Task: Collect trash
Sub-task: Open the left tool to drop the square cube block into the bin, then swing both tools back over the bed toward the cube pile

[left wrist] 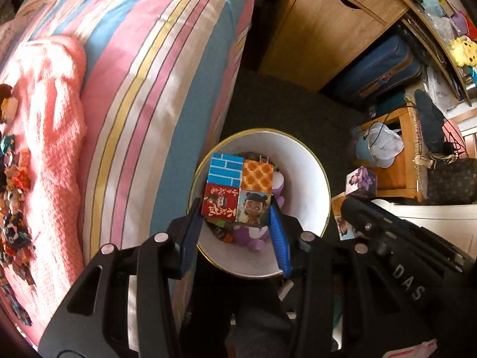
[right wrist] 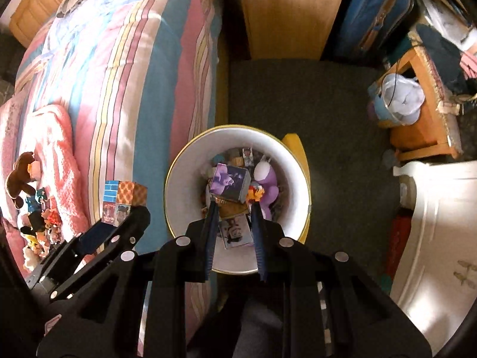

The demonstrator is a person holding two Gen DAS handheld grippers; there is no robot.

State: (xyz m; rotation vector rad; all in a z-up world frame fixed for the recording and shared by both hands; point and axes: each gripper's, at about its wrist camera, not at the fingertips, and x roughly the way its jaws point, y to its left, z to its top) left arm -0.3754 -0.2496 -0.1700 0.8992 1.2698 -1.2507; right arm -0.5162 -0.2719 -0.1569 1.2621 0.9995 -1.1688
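My left gripper (left wrist: 237, 208) clamps a patterned cube (left wrist: 238, 189) between its blue pads, held above the white bin (left wrist: 310, 173) on the carpet beside the striped bed (left wrist: 143, 89). My right gripper (right wrist: 232, 205) grips a purple picture cube (right wrist: 229, 182) over the same bin, with a purple plush toy (right wrist: 266, 185) at three o'clock inside.

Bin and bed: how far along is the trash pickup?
Done: the white bin already holds a purple plush and small boxes. In hand: the left claw grips a patterned box and the right claw a purple box, both above the bin. Left: small toys on the bed.
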